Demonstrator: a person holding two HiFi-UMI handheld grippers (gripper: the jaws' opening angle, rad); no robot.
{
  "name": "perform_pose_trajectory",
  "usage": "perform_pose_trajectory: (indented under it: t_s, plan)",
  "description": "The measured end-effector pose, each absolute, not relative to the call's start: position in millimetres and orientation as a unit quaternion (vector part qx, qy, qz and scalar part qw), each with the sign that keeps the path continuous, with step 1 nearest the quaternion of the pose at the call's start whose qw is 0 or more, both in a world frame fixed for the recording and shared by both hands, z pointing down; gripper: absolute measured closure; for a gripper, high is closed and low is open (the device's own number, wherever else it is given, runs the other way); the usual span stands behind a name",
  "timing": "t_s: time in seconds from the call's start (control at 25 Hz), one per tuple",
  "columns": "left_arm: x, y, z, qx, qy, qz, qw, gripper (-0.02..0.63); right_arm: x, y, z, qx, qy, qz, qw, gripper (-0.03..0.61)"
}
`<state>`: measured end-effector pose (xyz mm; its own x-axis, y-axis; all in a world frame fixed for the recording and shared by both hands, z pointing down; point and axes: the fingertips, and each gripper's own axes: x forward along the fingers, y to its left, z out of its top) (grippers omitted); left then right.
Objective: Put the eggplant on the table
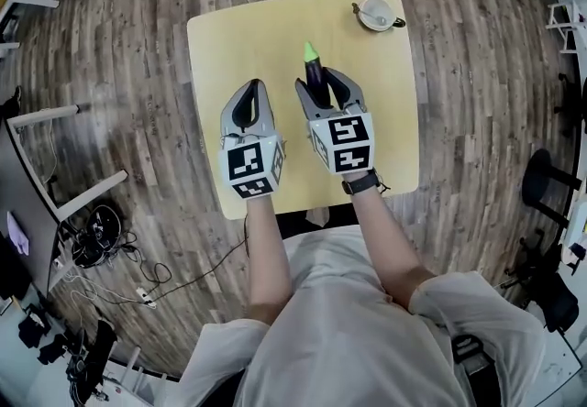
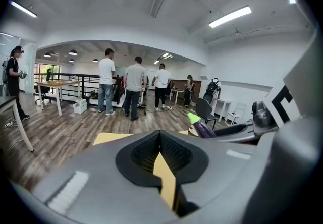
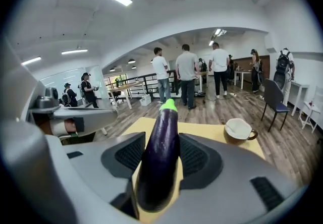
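Note:
A dark purple eggplant [image 1: 316,77] with a bright green tip is held over the middle of the yellow table [image 1: 229,48]. My right gripper [image 1: 319,80] is shut on it; the eggplant [image 3: 159,152] lies lengthwise between the black pads with its green end sticking out past the fingertips. My left gripper [image 1: 250,89] hangs beside it on the left, jaws together with nothing between them. In the left gripper view the eggplant [image 2: 202,128] shows at the right, above the table [image 2: 108,138].
A white cup [image 1: 374,14] with a brown outside and a handle stands at the table's far right corner, also the cup [image 3: 238,129] ahead and right of the eggplant. Wooden floor surrounds the table. Several people stand far off in the room [image 2: 135,87].

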<state>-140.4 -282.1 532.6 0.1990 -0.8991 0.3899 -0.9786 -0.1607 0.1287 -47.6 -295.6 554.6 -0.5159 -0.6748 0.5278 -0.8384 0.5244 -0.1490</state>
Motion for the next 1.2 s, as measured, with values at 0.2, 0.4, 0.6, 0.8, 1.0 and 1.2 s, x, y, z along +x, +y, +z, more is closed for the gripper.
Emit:
perform_pose_trajectory:
  t_s: [0.2, 0.4, 0.6, 0.8, 1.0, 1.2]
  plan:
    - [-136, -281, 557, 0.747, -0.622, 0.115, 0.203, 0.606, -48, -295, 592, 0.435, -0.839, 0.228, 0.235, 0.374]
    - [-135, -280, 581, 0.744, -0.618, 0.116, 0.226, 0.606, -52, -296, 628, 0.428, -0.828, 0.247, 0.265, 0.374]
    - [-139, -284, 591, 0.744, -0.623, 0.093, 0.222, 0.606, -50, -300, 664, 0.422, -0.819, 0.254, 0.295, 0.374]
    - [-150, -285, 598, 0.733, -0.640, 0.119, 0.195, 0.606, -47, -298, 688, 0.417, -0.811, 0.261, 0.316, 0.374]
    - [-151, -282, 604, 0.729, -0.642, 0.120, 0.205, 0.606, -51, -296, 705, 0.410, -0.807, 0.264, 0.332, 0.374]
    - [-150, -276, 608, 0.726, -0.643, 0.132, 0.204, 0.606, -52, -297, 718, 0.408, -0.798, 0.257, 0.360, 0.374]
